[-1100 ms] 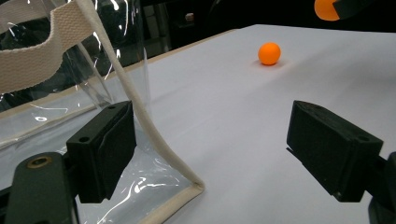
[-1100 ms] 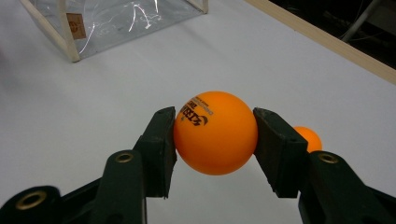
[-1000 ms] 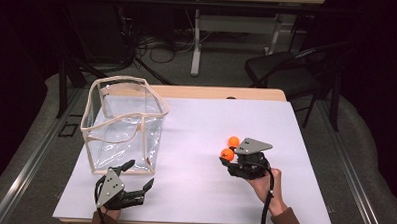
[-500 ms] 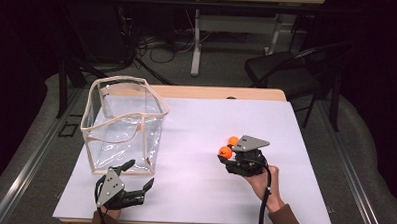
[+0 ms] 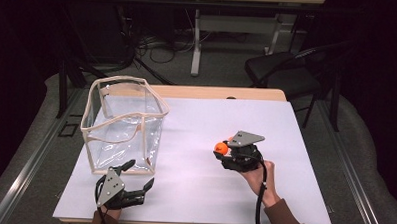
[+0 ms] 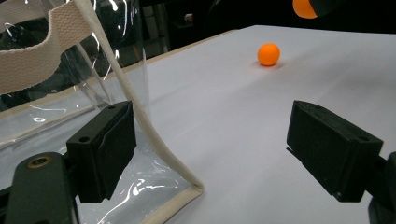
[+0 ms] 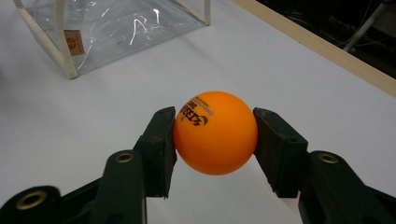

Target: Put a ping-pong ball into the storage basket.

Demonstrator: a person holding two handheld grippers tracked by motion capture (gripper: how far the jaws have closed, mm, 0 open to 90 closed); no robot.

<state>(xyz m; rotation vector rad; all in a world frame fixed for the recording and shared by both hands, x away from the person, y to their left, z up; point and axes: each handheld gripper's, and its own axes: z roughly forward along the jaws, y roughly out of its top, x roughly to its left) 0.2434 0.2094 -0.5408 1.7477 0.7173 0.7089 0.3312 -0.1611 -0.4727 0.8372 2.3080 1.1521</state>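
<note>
My right gripper [image 5: 223,152] is shut on an orange ball [image 5: 220,148] right of the table's middle. In the right gripper view the ball [image 7: 215,132], with black print on it, sits squeezed between the two jaws of that gripper [image 7: 215,140], just above the white tabletop. A second orange ball [image 6: 268,54] rests on the table beyond; in the high view the gripper's grey plate largely hides it. My left gripper [image 5: 140,174] stands open near the front left edge, its jaws either side of the near corner of a clear bag [image 6: 140,116].
The clear bag [image 5: 123,122] with cream fabric trim stands open-topped at the table's left. The white table cover [image 5: 193,192] ends at a wooden edge at the back. A black chair [image 5: 283,70] stands behind the table.
The right gripper has shifted slightly left with one ball held in it, away from the other ball. The left gripper has stayed put.
</note>
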